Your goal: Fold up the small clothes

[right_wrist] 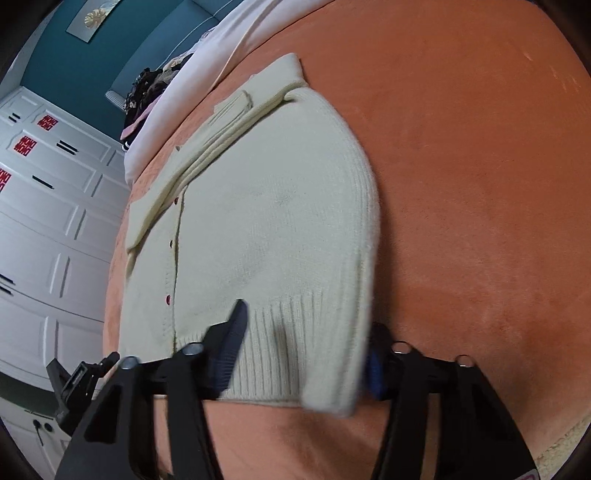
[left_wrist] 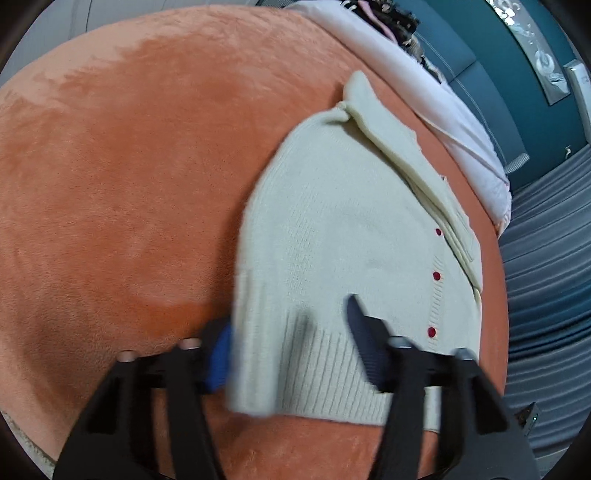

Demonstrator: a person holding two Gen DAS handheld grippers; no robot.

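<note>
A small cream knit cardigan (left_wrist: 343, 236) with red buttons lies on an orange plush blanket (left_wrist: 129, 166); it also shows in the right wrist view (right_wrist: 266, 214). Its sleeves are folded across the far side. My left gripper (left_wrist: 291, 354) is open, its fingers wide apart astride the ribbed hem's left corner, one finger (left_wrist: 364, 343) over the fabric and the other at the garment's edge. My right gripper (right_wrist: 306, 350) is open too, straddling the hem's right corner, with one finger (right_wrist: 231, 347) on top of the knit.
A white duvet (left_wrist: 443, 110) and a heap of dark clothes (left_wrist: 388, 22) lie beyond the cardigan. A teal wall and grey curtain are on the right in the left wrist view. White wardrobe doors (right_wrist: 48, 206) stand to the left in the right wrist view.
</note>
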